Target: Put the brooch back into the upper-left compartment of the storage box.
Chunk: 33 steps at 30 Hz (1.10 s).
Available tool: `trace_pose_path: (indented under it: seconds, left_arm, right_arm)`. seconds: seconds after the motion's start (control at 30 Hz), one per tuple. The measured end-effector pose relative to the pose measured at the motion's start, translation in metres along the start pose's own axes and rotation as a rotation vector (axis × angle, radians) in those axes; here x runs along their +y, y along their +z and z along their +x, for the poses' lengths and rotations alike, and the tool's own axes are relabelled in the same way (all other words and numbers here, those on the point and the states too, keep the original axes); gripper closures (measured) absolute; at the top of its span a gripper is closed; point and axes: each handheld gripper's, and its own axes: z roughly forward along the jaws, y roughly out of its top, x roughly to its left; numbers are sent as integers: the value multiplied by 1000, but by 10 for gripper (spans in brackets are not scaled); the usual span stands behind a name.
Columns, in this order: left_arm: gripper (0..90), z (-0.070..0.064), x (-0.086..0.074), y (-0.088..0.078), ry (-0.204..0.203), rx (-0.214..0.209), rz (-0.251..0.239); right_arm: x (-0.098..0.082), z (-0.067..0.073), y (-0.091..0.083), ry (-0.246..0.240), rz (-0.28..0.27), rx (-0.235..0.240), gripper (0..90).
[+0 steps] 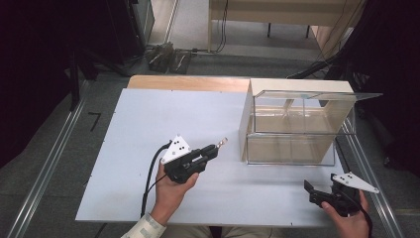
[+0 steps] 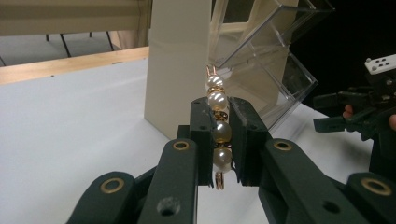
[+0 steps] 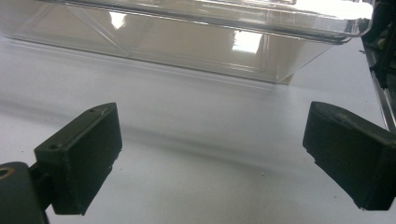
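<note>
Left gripper [image 2: 219, 140]: clamping tight on the pearl bracelet [image 2: 218, 133], pointing to two o'clock.
Right gripper [image 3: 210, 158]: gaping wide, holding nothing, over the table [image 3: 187, 116].

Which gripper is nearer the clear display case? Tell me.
Left. The left gripper, shut on a pearl bracelet, is just beside the clear display case; the right gripper hangs open, farther in front.

Two grippers are showing in the high view: the left gripper [image 1: 216, 150] at about 7 o'clock and the right gripper [image 1: 317, 191] at about 5 o'clock. One pearl strand [image 2: 218, 125] is sitting between the left jaws, with four pearls showing. One clear case [image 1: 292, 124] is standing at 2 o'clock on one white table [image 1: 163, 119].
</note>
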Motion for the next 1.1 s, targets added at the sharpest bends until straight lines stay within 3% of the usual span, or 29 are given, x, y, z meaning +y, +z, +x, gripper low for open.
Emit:
trace_pose_path:
  seconds: [0.6,1.1]
  left_arm:
    - [802,-12,15,12,23,-37,-27]
    - [802,-18,20,19,20,-63,-48]
  right_arm:
    - [0,1,0,0,2,2,31]
    - [0,1,1,-2,2,5,31]
